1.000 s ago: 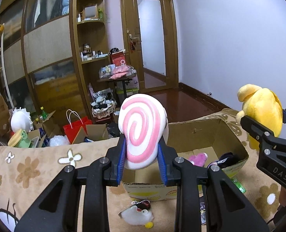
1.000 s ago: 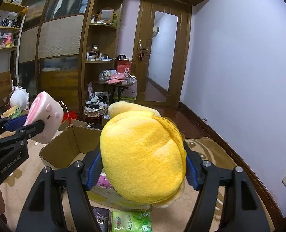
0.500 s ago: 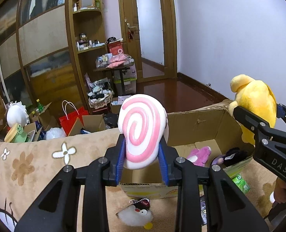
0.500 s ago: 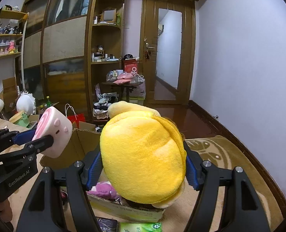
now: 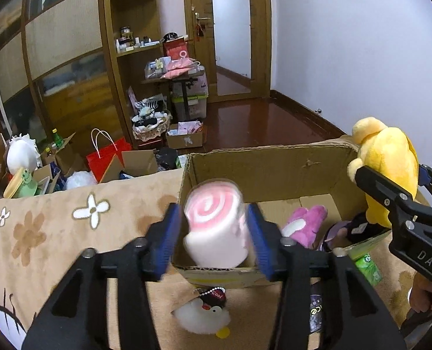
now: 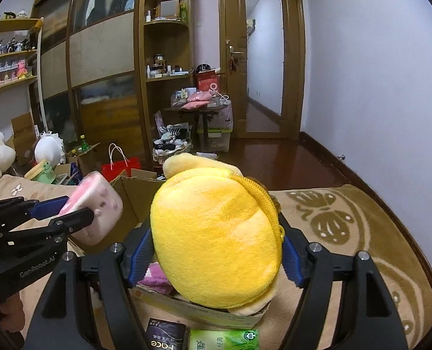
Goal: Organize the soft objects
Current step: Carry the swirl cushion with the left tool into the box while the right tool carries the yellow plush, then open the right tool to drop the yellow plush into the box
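Observation:
My left gripper (image 5: 214, 234) has opened over the cardboard box (image 5: 262, 169). The pink-and-white swirl plush (image 5: 216, 227) sits blurred between its spread blue pads, tilting down into the box; it also shows in the right wrist view (image 6: 95, 207). My right gripper (image 6: 216, 255) is shut on the yellow plush (image 6: 216, 245) and holds it above the box's right end; it also shows in the left wrist view (image 5: 388, 169). A purple plush (image 5: 305, 221) and a dark item (image 5: 353, 229) lie inside the box.
The box stands on a tan flowered blanket (image 5: 41, 227). A small white duck plush (image 5: 204, 318), a dark packet (image 6: 165, 337) and a green tissue pack (image 6: 224, 339) lie in front of it. Shelves, boxes and a red bag (image 5: 108, 157) clutter the floor behind.
My left gripper has lowered toward the box and its jaws have spread; the swirl plush is slipping down between them. My right gripper still holds the yellow plush, now nearer the box.

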